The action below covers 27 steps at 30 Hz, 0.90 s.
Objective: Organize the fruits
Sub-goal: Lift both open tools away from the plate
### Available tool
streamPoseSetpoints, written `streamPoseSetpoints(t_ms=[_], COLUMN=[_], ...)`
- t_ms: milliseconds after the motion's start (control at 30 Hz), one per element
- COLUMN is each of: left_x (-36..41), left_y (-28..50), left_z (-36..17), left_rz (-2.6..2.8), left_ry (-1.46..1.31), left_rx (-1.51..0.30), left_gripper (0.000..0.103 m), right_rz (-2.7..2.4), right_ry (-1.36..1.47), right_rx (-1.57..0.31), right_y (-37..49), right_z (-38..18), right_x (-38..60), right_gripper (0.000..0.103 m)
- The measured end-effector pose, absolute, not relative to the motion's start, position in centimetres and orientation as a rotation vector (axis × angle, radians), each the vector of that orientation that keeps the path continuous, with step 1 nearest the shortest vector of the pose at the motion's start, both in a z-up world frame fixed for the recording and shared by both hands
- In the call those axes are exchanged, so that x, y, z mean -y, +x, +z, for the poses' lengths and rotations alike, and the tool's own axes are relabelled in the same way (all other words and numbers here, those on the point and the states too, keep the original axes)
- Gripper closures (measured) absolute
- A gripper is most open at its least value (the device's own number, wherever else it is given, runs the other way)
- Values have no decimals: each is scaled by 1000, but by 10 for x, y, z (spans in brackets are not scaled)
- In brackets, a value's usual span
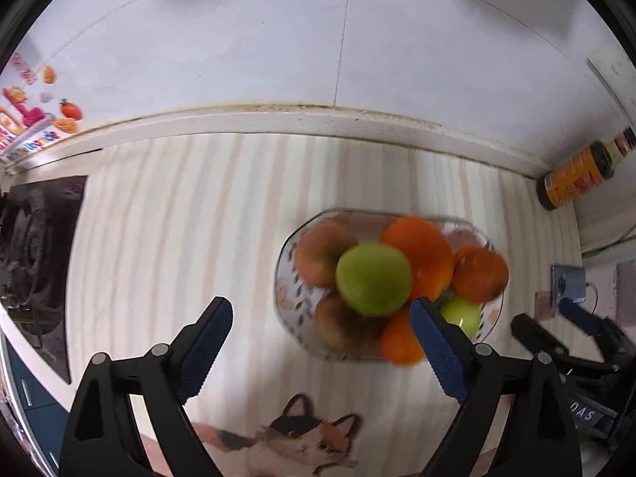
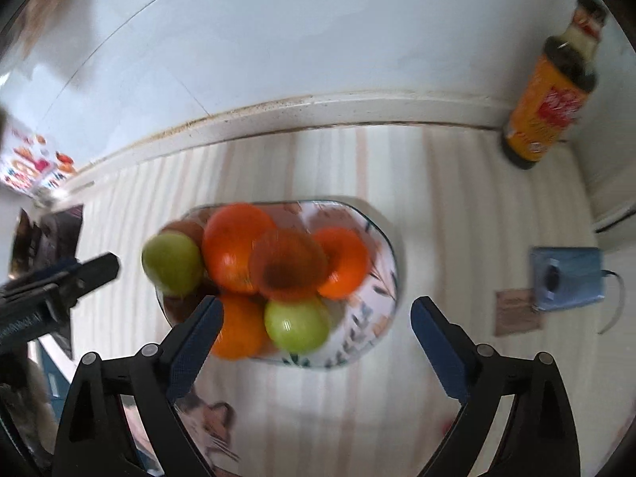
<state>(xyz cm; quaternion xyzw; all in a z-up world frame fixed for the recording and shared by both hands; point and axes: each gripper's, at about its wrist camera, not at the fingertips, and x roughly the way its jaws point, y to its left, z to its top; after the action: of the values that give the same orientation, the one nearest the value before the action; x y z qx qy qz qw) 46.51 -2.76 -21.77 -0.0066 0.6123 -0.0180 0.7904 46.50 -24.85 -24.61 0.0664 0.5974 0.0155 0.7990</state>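
A patterned glass plate (image 1: 287, 290) (image 2: 373, 314) on the striped mat holds a pile of fruit: green apples (image 1: 373, 278) (image 2: 296, 324), oranges (image 1: 419, 254) (image 2: 234, 246) and reddish-brown apples (image 1: 322, 252). My left gripper (image 1: 322, 342) is open and empty, just in front and left of the plate. My right gripper (image 2: 314, 338) is open and empty, above the plate's near edge. The right gripper also shows in the left wrist view (image 1: 556, 318), and the left gripper in the right wrist view (image 2: 79, 272).
A sauce bottle (image 1: 576, 171) (image 2: 548, 111) stands at the back right by the wall. A blue device with a cable (image 2: 564, 278) lies right of the plate. A dark stove (image 1: 35, 262) sits at the left. A cat picture (image 1: 294, 437) is on the mat's near edge.
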Motion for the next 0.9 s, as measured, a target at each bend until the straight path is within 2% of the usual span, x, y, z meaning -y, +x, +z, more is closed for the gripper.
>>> streamPoseSetpoints(t_ms=[300,633,900], left_x=[24,24,21], left_y=[404,336,296], left_z=[-197,-121,-81], left_rz=[-32,-78,-102], left_ry=[26,32,8], left_rx=[-1261,-1096,-1019], left_gripper=[11,11,11], right_rz=[-13,-6,-9], right_ry=[85,98,73], right_rx=[-1206,-1071,-968], right_y=[403,330,276], right_z=[-207,-130,-72], right_x=[233,225,218], right_gripper=[6,6,6])
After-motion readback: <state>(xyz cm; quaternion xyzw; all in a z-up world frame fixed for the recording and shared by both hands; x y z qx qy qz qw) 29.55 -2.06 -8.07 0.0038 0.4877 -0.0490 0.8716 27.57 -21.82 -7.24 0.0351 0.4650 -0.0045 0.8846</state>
